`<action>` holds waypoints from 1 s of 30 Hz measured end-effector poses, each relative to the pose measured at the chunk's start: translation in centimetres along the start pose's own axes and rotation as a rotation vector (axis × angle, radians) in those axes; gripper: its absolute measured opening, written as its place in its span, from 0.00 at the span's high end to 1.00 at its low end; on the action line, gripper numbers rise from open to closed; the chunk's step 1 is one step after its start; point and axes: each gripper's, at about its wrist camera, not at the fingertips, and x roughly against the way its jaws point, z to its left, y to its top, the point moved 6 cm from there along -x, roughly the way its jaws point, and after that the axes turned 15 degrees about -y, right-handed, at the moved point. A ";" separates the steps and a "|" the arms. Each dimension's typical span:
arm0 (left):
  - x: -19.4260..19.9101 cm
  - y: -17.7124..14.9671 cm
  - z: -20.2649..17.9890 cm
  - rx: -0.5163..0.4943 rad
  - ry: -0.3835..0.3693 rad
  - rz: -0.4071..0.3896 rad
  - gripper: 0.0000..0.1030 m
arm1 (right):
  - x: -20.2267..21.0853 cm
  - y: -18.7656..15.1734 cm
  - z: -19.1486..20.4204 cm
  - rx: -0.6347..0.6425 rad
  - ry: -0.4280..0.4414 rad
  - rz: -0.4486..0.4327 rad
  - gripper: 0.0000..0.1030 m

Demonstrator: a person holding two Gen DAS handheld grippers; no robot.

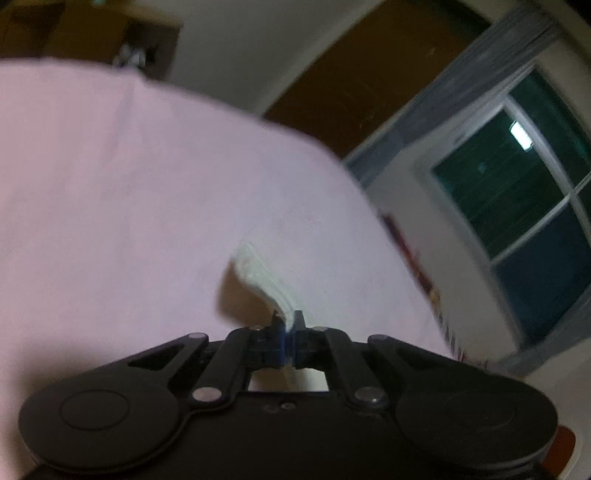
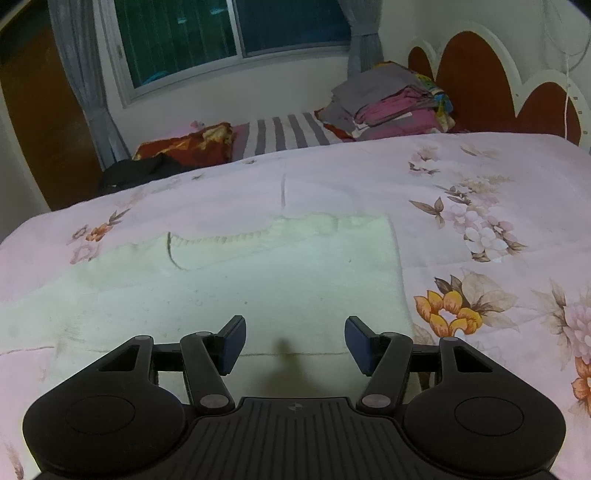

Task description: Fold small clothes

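A small cream-white knitted garment (image 2: 236, 280) lies flat on the pink floral bedspread (image 2: 480, 177), with a ribbed edge along its far side. My right gripper (image 2: 294, 339) is open and empty, just above the garment's near edge. My left gripper (image 1: 288, 325) is shut on a corner of the cream garment (image 1: 258, 273), which rises from the jaws as a narrow strip over the pink bedspread (image 1: 110, 184). The left wrist view is blurred and tilted.
A stack of folded clothes (image 2: 391, 99) sits at the far right by the red headboard (image 2: 469, 70). A red patterned cloth (image 2: 188, 146), a dark garment (image 2: 144, 170) and a striped sheet (image 2: 288, 134) lie beyond the bedspread. A window (image 2: 221, 33) with curtains is behind.
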 end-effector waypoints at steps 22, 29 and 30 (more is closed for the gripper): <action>-5.6 -21.0 -25.7 -0.530 -0.342 0.419 0.98 | 0.3 -0.3 -7.3 -0.109 -0.030 -0.004 0.42; -5.2 -35.7 -32.1 -0.757 -0.437 0.656 0.98 | 1.1 -0.7 -12.2 -0.179 -0.053 -0.002 0.42; -4.8 -37.3 -32.5 -0.768 -0.448 0.679 0.98 | 1.3 -0.8 -12.9 -0.188 -0.058 0.000 0.42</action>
